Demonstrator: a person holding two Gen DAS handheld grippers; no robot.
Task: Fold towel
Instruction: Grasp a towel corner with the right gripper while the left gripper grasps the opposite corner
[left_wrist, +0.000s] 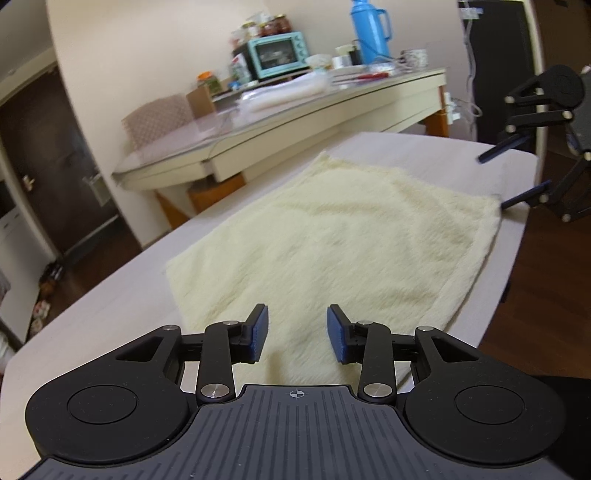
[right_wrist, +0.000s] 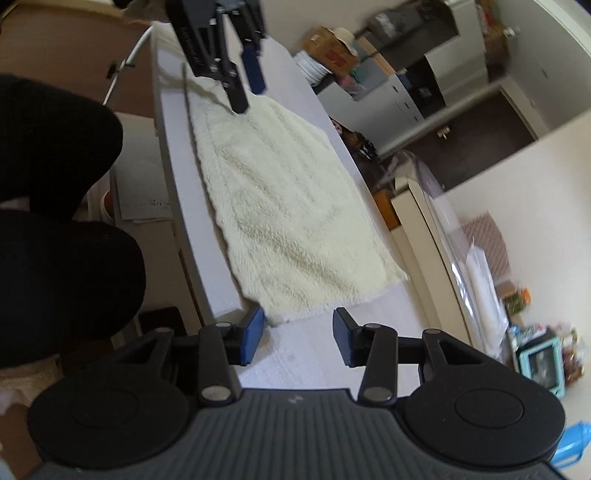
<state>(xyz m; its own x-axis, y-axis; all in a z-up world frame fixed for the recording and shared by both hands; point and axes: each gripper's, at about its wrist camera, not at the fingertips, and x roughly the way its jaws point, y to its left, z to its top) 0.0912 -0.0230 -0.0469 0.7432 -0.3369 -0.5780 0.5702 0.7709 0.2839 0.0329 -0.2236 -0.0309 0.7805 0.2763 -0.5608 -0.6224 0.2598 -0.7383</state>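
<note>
Item: towel (left_wrist: 332, 243), cream terry, lay spread flat and single-layered on the grey worktop (left_wrist: 110, 306), its long axis running between the two hand-held grippers. Near long edge lay close to the worktop's front rim; surface showed shallow ripples, no fold yet made.

Item: left hand-held gripper (left_wrist: 295, 332), released, jaws standing apart with blue pads (left_wrist: 258, 332) bare. It hovered over one short end of the towel, nothing between the pads. From the right wrist view the same tool (right_wrist: 247, 92) stood above the far short end, near the front corner.

Item: right hand-held gripper (right_wrist: 299, 336), released, jaws apart and empty. It hovered just beyond the opposite short end, the towel's front corner lying just ahead of its left pad. In the left wrist view it (left_wrist: 495, 181) appeared at the far corner, one fingertip near the hem.

Step in hand, as judged: taking hold of the towel's ends before the first fold.

Handling notes, as judged:
- Each tool should pinch a corner, pads biting the hem only, so a single layer is lifted.
- The lower finger needs to slide under the edge; pile this thick may bunch if pushed.
- Both grips ought to match, on the same long edge, or the fold will skew.
- Lift low and carry evenly, laying edge onto edge.
</note>
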